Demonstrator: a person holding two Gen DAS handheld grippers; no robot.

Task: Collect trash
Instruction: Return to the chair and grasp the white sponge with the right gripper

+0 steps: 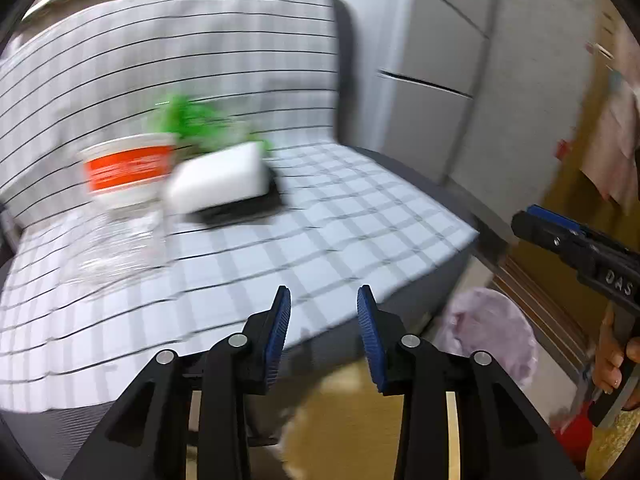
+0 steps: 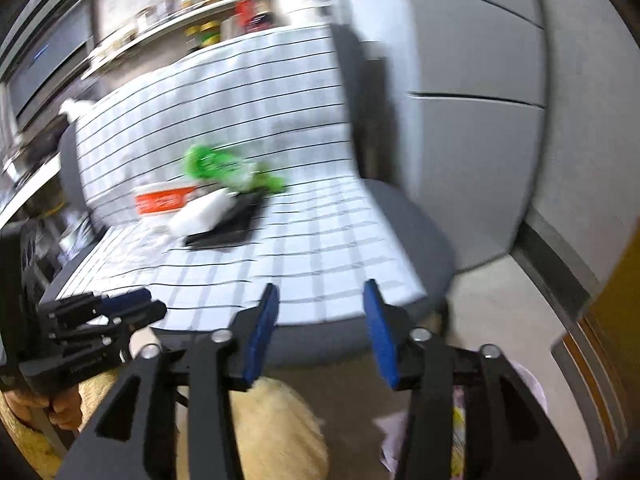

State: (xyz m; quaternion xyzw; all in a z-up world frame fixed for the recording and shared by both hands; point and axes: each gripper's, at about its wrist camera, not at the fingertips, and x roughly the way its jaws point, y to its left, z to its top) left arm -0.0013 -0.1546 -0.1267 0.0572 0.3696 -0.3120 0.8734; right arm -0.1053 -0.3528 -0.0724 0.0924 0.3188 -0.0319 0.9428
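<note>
Left gripper [image 1: 324, 300] and right gripper [image 2: 322, 294] are hovering before the checked sofa [image 1: 340, 216] — jaws apart, gripping nothing — facing orange-banded cup [image 1: 128, 168].

Lying on the checked sofa [image 1: 320, 216] are one orange-banded cup [image 1: 128, 170], one white box [image 1: 218, 180], one black tray [image 1: 244, 210], one crumpled green wrapper [image 1: 192, 120] and one clear plastic bag [image 1: 116, 252], making five pieces of trash. One pink bin bag [image 1: 490, 332] is sitting on the floor beside the sofa. Two grippers are showing, the left gripper [image 1: 324, 316] and the right gripper [image 2: 320, 312], each carrying two blue pads [image 1: 278, 332], so four pads are counting in all.
</note>
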